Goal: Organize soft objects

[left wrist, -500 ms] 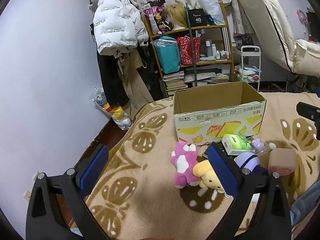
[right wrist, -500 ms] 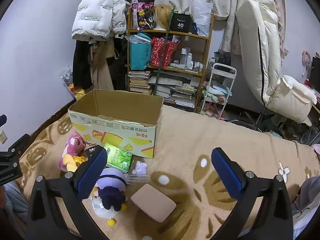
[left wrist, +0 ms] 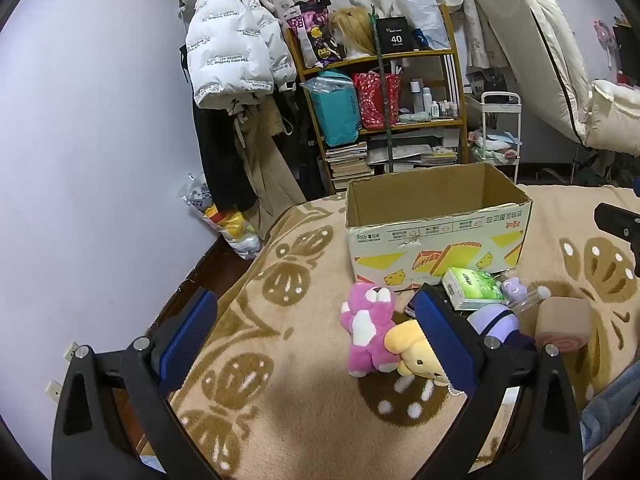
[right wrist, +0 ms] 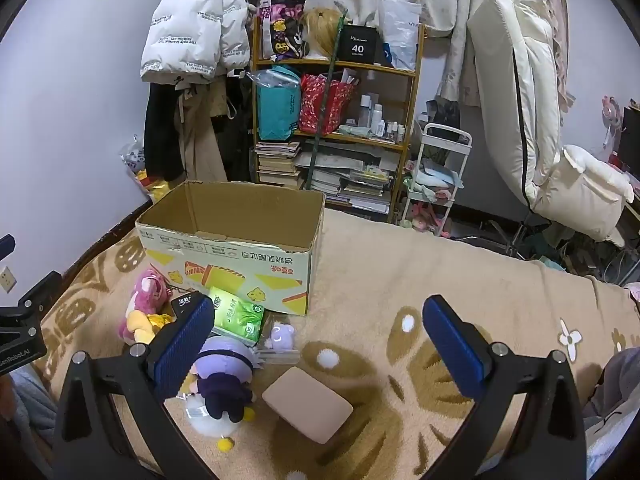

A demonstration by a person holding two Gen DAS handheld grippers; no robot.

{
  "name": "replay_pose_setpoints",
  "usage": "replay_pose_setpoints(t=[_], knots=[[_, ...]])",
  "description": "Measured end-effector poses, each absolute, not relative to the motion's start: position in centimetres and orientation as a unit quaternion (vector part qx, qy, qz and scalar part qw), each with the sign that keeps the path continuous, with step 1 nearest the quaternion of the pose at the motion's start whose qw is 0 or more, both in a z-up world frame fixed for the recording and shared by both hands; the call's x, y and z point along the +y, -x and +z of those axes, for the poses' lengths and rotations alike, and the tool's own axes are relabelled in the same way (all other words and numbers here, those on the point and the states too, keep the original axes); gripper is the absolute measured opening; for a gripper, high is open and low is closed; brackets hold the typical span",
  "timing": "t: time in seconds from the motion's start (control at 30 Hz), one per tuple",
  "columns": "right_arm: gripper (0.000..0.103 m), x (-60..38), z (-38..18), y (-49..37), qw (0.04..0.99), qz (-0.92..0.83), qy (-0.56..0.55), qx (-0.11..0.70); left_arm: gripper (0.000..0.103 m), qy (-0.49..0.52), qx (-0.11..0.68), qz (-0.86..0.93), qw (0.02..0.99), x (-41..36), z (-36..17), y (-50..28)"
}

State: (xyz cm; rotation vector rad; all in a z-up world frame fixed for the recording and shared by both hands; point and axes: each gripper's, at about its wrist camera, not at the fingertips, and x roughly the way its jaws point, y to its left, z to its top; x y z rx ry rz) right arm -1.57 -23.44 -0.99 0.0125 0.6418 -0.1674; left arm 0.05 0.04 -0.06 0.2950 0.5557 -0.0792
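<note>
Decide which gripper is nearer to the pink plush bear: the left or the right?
Left. The left gripper hangs open close to the pink plush bear, which lies just inside its right-hand finger. The right gripper is open further off, with the bear beyond its left-hand finger.

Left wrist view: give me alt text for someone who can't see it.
The open left gripper hovers over a beige patterned blanket, holding nothing. Ahead, a pink plush, yellow plush, green tissue pack and purple doll lie before an open cardboard box.
</note>
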Motion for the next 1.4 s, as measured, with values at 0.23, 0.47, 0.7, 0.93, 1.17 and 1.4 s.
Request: replay_pose_setpoints(t=[0.23, 0.47, 0.7, 0.93, 1.17, 1.4], knots=[[0.103, -23.44, -1.06, 1.53, 0.945, -0.083, -0.007, 0.316, 0.098, -0.144, 0.274, -0.040, 0.950, 0.10, -0.08, 0.02], [0.103, -23.50, -1.12, 1.50, 0.945, -0.082, -0.008, 0.317, 0.098, -0.144, 0.275, -0.040, 0.950, 0.10, -0.10, -0.01], [0.103, -23.45, -1.25, 1.45, 0.944, -0.081, -0.008, 0.319, 0.098, -0.143, 0.276, -0.041, 0.950, 0.12, -0.10, -0.02], [0.103, -23.39, -1.32, 1.45, 0.944, -0.082, -0.009, 0.320, 0.098, -0.142, 0.271, -0.035, 0.952, -0.38, 0.04, 0.26], [0.103, -23.34, -1.36, 1.47, 0.944, -0.083, -0.009, 0.320, 0.098, -0.140, 0.271, -0.037, 0.952, -0.45, -0.09, 0.19], [0.103, -23.45, -1.46, 1.55, 0.944, -0.084, -0.011, 0.319, 0.098, -0.140, 0.274, -0.039, 0.951, -0.34, -0.69, 0.08]])
